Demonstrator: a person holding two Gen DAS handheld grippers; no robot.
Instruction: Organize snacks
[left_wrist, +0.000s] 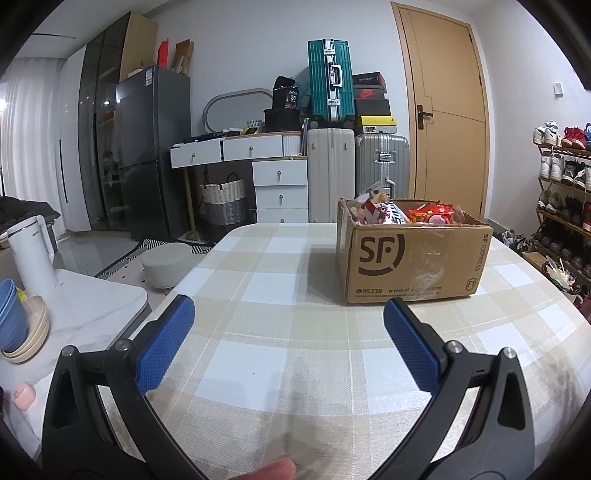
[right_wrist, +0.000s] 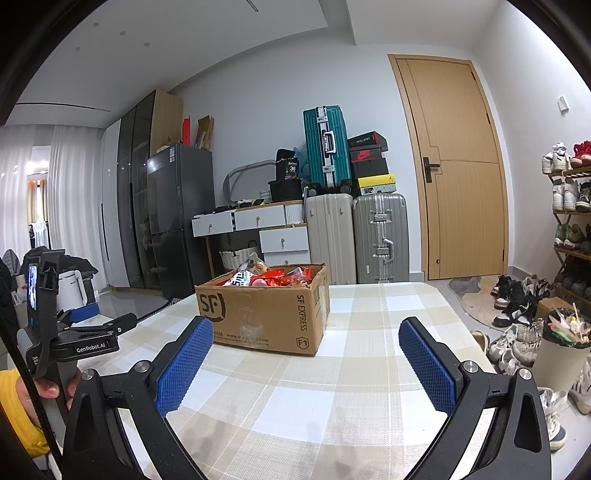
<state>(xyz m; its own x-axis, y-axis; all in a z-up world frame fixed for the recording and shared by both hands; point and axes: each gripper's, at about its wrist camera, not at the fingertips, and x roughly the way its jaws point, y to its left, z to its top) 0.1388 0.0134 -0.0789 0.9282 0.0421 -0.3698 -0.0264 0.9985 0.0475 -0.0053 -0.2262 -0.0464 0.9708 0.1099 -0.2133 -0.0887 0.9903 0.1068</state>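
Left gripper (left_wrist: 288, 310) and right gripper (right_wrist: 304, 332) both held level with jaws spread wide and empty, a hand (right_wrist: 44, 387) gripping the left unit's handle.

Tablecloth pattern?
Beige and white check on the tablecloth; clearest in the left wrist view.

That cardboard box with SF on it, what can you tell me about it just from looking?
The cardboard box is brown corrugated card, printed with a dark SF logo on one side and SF EXPRESS on the next, and clear tape remnants show on its front. It stands upright on the checked tablecloth, open at the top and filled to the brim with snack packets, mostly red, some white and pink. Neither gripper touches it: the left gripper and right gripper are both open, short of it.
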